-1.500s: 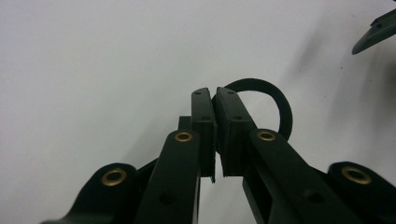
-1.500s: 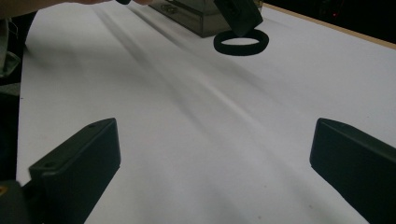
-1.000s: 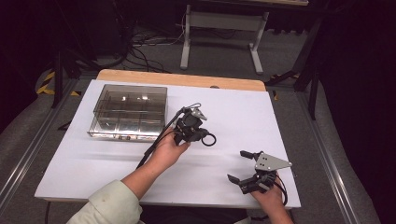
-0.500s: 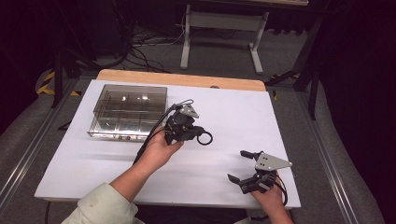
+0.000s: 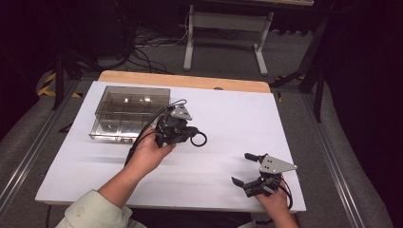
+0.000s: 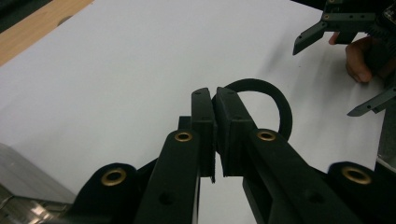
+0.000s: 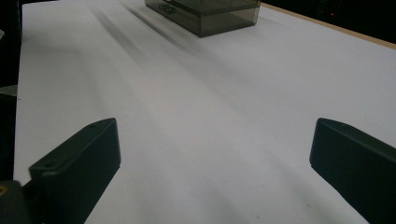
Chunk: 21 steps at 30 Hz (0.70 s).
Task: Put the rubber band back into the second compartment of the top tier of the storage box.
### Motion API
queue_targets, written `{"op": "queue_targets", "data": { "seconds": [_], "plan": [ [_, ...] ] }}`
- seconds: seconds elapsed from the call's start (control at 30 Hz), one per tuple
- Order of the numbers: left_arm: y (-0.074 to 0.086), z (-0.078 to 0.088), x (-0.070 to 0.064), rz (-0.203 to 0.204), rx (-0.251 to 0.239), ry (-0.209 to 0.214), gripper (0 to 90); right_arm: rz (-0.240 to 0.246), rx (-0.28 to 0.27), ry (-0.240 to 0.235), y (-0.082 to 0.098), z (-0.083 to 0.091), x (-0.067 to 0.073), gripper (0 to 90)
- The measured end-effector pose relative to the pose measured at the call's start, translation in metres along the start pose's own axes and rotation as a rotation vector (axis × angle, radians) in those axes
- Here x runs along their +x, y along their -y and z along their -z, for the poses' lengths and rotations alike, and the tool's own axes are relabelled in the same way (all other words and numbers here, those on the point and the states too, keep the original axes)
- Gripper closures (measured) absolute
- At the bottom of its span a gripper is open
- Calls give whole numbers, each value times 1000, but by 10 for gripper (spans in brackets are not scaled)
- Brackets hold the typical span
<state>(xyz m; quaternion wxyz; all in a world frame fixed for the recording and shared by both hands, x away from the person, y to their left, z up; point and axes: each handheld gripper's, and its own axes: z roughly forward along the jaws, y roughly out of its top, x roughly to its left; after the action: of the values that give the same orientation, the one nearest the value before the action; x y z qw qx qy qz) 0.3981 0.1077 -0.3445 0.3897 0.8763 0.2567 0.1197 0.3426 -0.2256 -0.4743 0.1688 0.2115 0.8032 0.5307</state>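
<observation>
Black ring [image 6: 275, 100] pinched in left tongs [image 6: 215, 100]

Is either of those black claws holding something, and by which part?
The left claw pinches a black ring by one side of its rim, lifted clear of the white table. The right claw is open, holding nothing.

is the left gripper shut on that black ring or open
Shut on it: the left gripper has its jaws pressed together on the black ring, whose loop sticks out beside them.
</observation>
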Motion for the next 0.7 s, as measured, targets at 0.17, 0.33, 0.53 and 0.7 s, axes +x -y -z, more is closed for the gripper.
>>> {"op": "queue_targets", "data": {
  "seconds": [0.17,0.33,0.53,0.7],
  "plan": [
    [2,8,1,2,-2,-4,865,1,0,-1,0,0,0,25],
    [6,16,3,14,-11,-11,864,1,1,-2,0,0,0,25],
    [13,26,6,23,-20,-30,864,2,3,-1,0,0,0,25],
    [21,35,10,37,-31,-40,864,3,7,-3,0,0,0,25]
  ]
}}
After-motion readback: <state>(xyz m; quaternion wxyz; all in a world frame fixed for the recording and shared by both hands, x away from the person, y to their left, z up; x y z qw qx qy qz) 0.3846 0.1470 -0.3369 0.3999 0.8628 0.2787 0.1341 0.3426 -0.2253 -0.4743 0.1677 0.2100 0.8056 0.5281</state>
